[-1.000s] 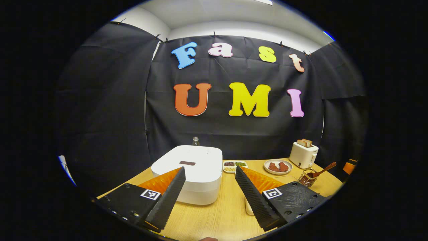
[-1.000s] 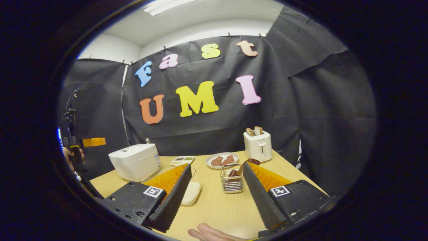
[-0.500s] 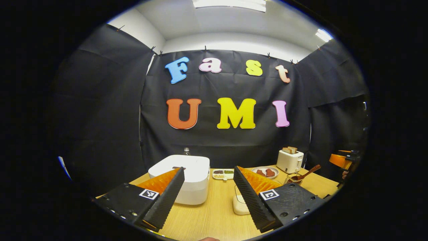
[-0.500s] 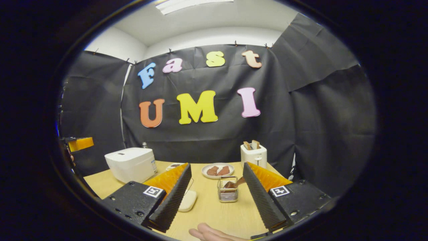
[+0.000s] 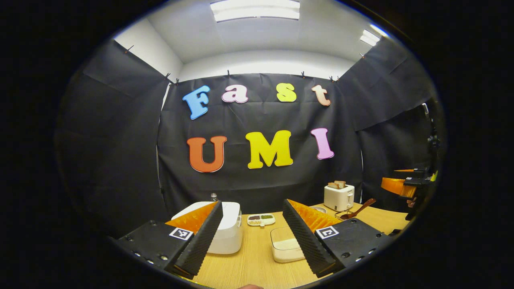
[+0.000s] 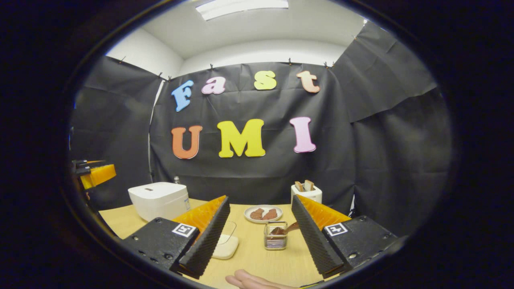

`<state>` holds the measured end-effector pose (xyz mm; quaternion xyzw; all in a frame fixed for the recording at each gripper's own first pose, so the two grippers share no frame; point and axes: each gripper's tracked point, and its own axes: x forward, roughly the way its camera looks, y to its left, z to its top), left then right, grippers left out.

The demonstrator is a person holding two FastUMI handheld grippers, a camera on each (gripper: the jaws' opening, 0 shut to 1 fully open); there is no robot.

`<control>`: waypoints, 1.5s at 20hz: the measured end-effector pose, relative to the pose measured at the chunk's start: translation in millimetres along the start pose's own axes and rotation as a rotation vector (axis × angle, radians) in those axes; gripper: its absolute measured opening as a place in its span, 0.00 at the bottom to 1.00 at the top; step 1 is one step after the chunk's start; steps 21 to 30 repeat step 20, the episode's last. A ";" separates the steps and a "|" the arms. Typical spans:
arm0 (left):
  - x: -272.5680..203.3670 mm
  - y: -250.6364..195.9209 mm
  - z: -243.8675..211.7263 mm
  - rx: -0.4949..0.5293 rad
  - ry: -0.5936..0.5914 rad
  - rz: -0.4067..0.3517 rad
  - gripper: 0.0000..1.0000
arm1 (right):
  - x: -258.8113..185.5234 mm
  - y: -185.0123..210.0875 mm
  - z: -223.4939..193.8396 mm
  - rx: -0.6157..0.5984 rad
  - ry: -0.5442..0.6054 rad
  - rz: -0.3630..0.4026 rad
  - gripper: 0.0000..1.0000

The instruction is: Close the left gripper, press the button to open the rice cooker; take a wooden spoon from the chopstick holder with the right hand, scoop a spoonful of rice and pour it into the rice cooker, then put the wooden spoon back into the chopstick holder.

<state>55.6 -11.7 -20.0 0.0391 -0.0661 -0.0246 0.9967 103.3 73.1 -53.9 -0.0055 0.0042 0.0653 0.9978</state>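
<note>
The white rice cooker (image 5: pixel 231 235) stands with its lid down at the table's left, partly behind my left gripper's finger; it sits far left as the rice cooker (image 6: pixel 160 199) in the right gripper view. My left gripper (image 5: pixel 252 204) is open, well short of it, holding nothing. A wire chopstick holder (image 6: pixel 275 241) with the wooden spoon (image 6: pixel 286 230) leaning in it stands ahead of my right gripper (image 6: pixel 260 199), which is open and apart from it. A white rice container (image 5: pixel 284 248) lies between the cooker and the holder (image 5: pixel 345 215).
A toaster (image 6: pixel 306 193) with bread, a plate of meat (image 6: pixel 263 213) and a divided dish (image 5: pixel 261 219) line the far side of the wooden table (image 5: pixel 253 265). A bottle (image 5: pixel 214 197) stands behind the cooker. A hand (image 6: pixel 249 281) shows at the bottom.
Both views have pulled back from the table and tilted up; the objects look smaller and lower. Both grippers have stayed open and hold nothing.
</note>
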 end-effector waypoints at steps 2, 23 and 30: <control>0.1 2.5 -2.6 -0.005 0.011 0.003 0.95 | -1.4 -0.2 7.9 -0.019 -0.017 -0.011 1.00; -6.8 -8.4 -30.1 -0.004 0.084 0.023 0.95 | -9.0 -18.4 3.2 -0.006 -0.051 -0.033 1.00; -6.8 -8.4 -30.1 -0.004 0.084 0.023 0.95 | -9.0 -18.4 3.2 -0.006 -0.051 -0.033 1.00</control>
